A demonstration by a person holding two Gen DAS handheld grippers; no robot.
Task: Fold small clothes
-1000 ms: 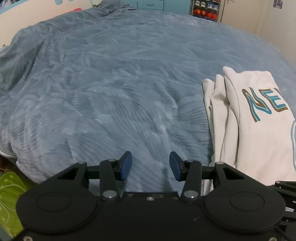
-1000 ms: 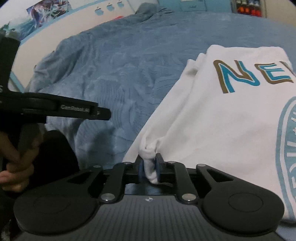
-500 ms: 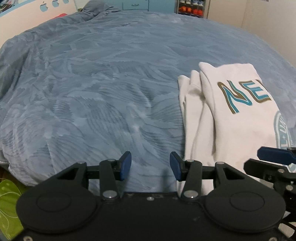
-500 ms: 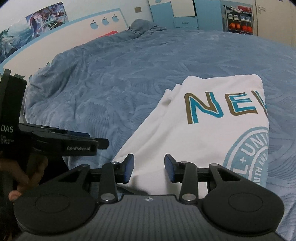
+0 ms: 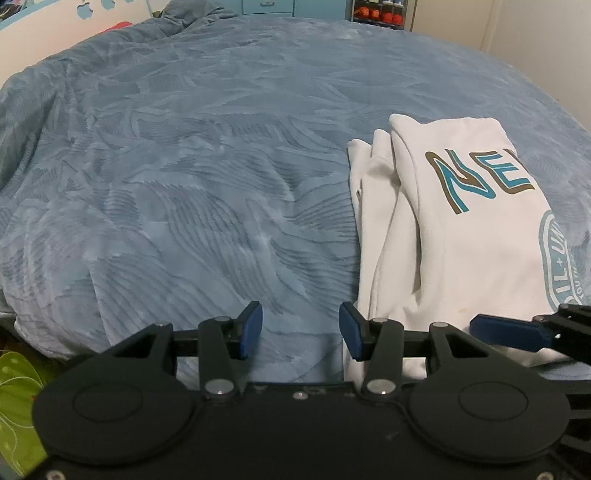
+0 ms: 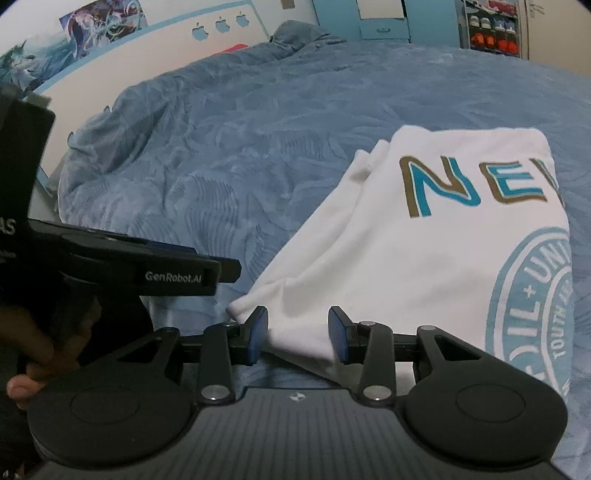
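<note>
The folded white shirt with the teal and gold "NE" lettering and a round teal seal print (image 6: 436, 258) sits on the textured blue-grey bedspread (image 5: 192, 177), taking up the right half of the right wrist view and the right side of the left wrist view, where 2 or 3 layered folds show along its left edge. The right gripper (image 6: 298, 334) has its 2 blue-padded fingers spread apart with nothing pinched, and the near corner of the shirt lies right in the gap between them, though it's hard to say if the pads actually touch the cloth. The left gripper (image 5: 301, 330) is spread wide too, holding nothing, low in the frame over bare bedspread, with its right pad just beside the shirt's near left edge. In the right wrist view, the left gripper's black body with "GenRobot.AI" printed on it pokes in from the left, with a person's hand (image 6: 33, 354) around its handle at lower left. A blue cabinet (image 6: 384, 18) stands at the top of the frame.
</note>
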